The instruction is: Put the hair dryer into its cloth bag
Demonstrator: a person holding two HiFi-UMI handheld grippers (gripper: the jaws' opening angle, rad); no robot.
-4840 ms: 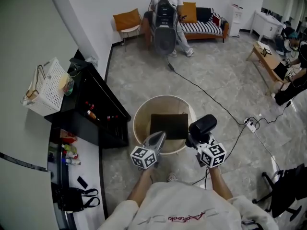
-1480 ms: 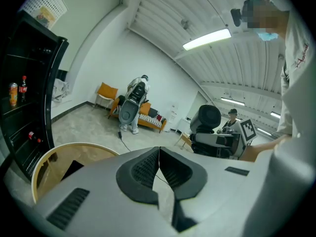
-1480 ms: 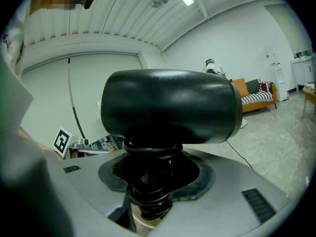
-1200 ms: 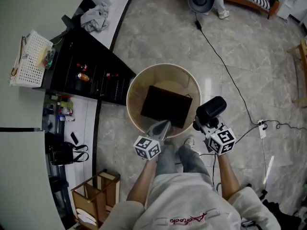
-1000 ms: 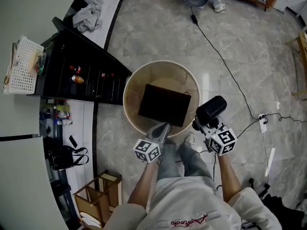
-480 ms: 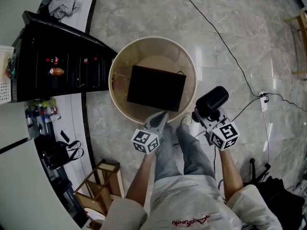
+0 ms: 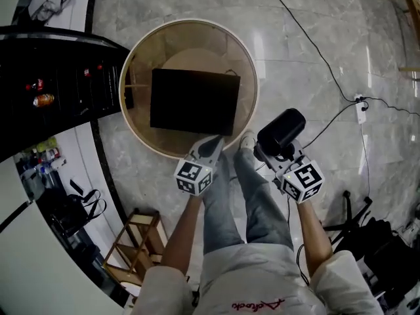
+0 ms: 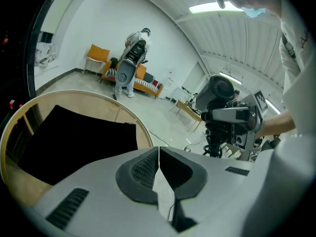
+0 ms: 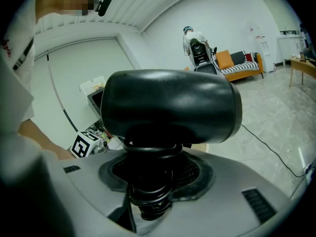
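In the head view, the handle of the hair dryer [image 7: 281,131] is hiding behind its black barrel and the right gripper [image 7: 271,155], so the grip itself is not showing there. The near right corner of the cloth bag [image 7: 194,102] is disappearing under the tip of the left gripper [image 7: 212,141], and whether that tip is touching the bag or hanging above it cannot be told. The black cabinet [image 7: 59,84] is running off the left edge.

The right gripper view is supplying what the head view lacks: the right gripper [image 9: 150,189] is clamping its jaws, part way apart, on the dryer's handle, which is wrapped in coils of black cord, with the barrel [image 9: 168,105] lying crosswise above them. The left gripper view is showing the left gripper [image 8: 159,157] with its jaws pressed together and nothing between them. Beyond them the bag [image 8: 74,139] is lying flat on the round wooden table [image 8: 143,132]. To their right the dryer [image 8: 220,90] is showing in the other gripper, off the table's right side.

Both gripper views are also taking in a person [image 8: 132,58] standing by an orange sofa [image 8: 145,83] at the far wall. Only the head view is showing the bag lying square and dark in the middle of the table [image 7: 131,51], and a cable [image 7: 308,38] crossing the floor on the right.
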